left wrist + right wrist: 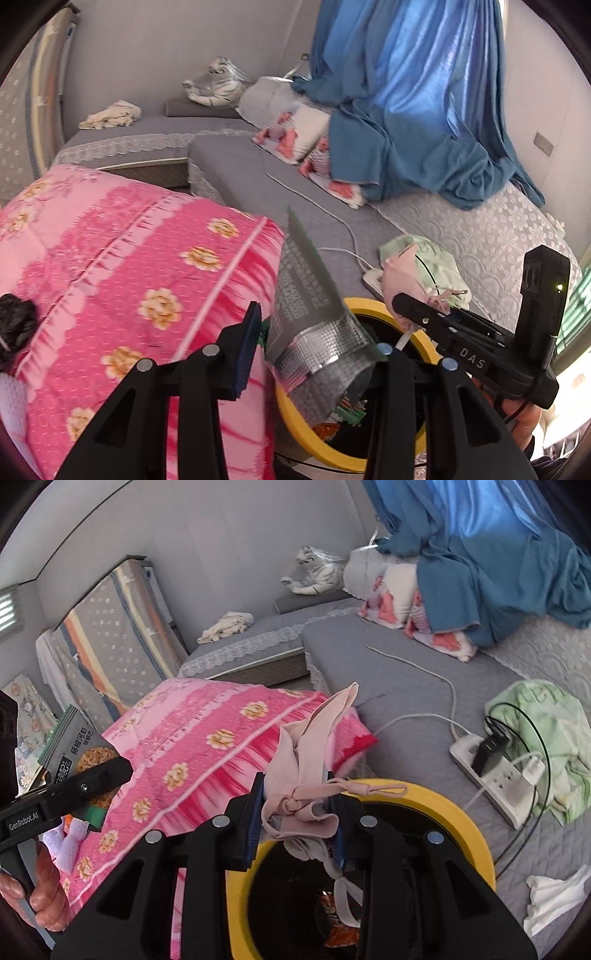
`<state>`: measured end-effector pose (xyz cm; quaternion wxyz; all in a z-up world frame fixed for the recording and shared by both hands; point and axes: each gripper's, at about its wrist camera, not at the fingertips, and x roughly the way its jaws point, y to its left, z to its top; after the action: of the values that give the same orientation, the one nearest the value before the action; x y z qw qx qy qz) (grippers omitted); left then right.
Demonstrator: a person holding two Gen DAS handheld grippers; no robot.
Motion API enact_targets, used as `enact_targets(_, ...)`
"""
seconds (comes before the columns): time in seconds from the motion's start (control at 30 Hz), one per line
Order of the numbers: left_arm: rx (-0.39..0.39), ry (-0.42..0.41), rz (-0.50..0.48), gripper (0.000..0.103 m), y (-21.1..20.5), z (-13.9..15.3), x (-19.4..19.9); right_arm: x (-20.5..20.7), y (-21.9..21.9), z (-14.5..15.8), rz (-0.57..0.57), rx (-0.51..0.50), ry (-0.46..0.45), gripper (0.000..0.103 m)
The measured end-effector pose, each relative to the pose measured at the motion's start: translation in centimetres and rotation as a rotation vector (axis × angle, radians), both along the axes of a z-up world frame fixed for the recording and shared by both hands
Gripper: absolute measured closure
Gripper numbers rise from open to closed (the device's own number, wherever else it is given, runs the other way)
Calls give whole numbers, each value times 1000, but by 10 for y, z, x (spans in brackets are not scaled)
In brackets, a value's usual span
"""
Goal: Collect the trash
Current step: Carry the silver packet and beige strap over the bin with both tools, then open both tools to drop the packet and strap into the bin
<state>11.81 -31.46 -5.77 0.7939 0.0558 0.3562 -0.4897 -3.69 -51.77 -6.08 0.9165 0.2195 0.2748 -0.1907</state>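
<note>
Gripper [297, 821] label "GenRobot.AI"; other: "DAS"

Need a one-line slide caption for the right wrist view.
Right gripper holds a knotted pink cloth over the yellow-rimmed bin, beside the pink floral quilt.

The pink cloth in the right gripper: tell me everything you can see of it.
The pink cloth is a thin, pale pink fabric piece, crumpled and knotted, with strap-like ends. One flat strip sticks up toward the pink floral quilt; another strap dangles into the yellow-rimmed bin. The right gripper is shut on its bunched middle, holding it over the bin's opening.
</note>
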Motion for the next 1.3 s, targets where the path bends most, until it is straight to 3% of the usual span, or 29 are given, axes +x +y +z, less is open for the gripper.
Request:
enact_targets(0.37, 46, 55, -69, 65, -36, -30, -14, -24, -26, -21, -81, 31, 34, 74)
enact_targets(0.9, 97, 116, -161, 65, -56, -62, -33, -31, -50, -55, -149, 100, 107, 70)
enact_targets(0.97, 92, 119, -161, 57, -55, -62, -32, -32, -53, -57, -161, 101, 106, 66)
enact_targets(1.03, 80, 121, -146, 38, -52, -61, -31, -34, -55, -57, -172, 102, 103, 56)
enact_targets(1.3, 64, 119, -121, 38, -43, -56, -24, -40, -61, -52, -206, 94, 89, 54)
